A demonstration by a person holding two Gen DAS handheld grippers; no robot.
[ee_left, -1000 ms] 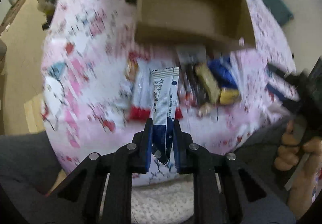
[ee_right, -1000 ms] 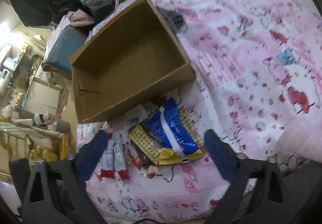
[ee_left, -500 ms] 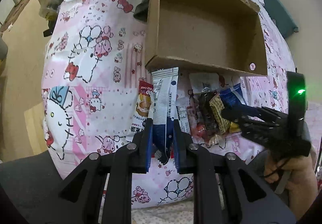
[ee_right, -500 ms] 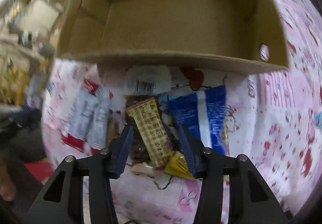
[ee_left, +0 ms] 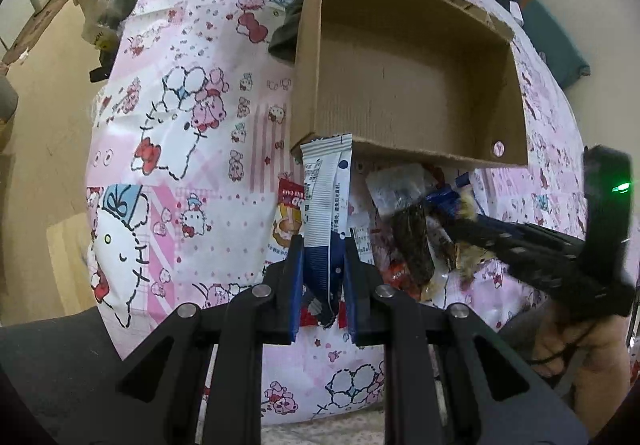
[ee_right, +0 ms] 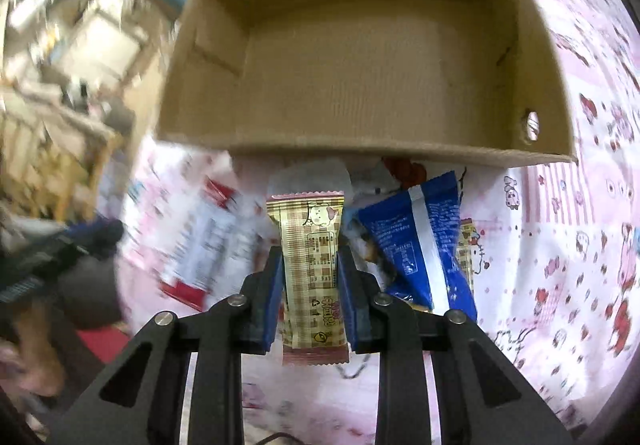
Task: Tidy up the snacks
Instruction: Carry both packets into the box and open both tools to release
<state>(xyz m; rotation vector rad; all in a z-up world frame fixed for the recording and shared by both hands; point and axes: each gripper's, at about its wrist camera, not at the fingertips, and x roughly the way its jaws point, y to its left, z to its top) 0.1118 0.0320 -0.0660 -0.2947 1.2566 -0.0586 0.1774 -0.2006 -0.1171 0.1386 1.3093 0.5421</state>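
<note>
Now my right hand-held gripper [ee_right: 307, 277] pinches a yellow checked snack bar [ee_right: 310, 265], its blue pads pressed on both long edges. Half a second ago those pads only straddled the bar as it lay in the pile; a second ago they were spread wide above the whole heap. So the second pick looks made, though I cannot tell whether the bar is clear of the bedspread [ee_right: 560, 245] yet.

My left hand-held gripper [ee_left: 323, 277] keeps its pinch on the white-and-blue stick packet [ee_left: 326, 197], held upright with its top edge level with the near-left corner of the cardboard box [ee_left: 400, 85]. That grip is the same in all three left views, but the box sits larger and closer than before, so I judge this hand is travelling toward it.

Nothing lies in the box in either view. The rest of the snacks, a blue packet [ee_right: 416, 241] among them, lie in a heap on the bedspread just outside the box's near wall. With a snack in each hand, I judge the next step is to carry both over that near wall and let go inside.
</note>
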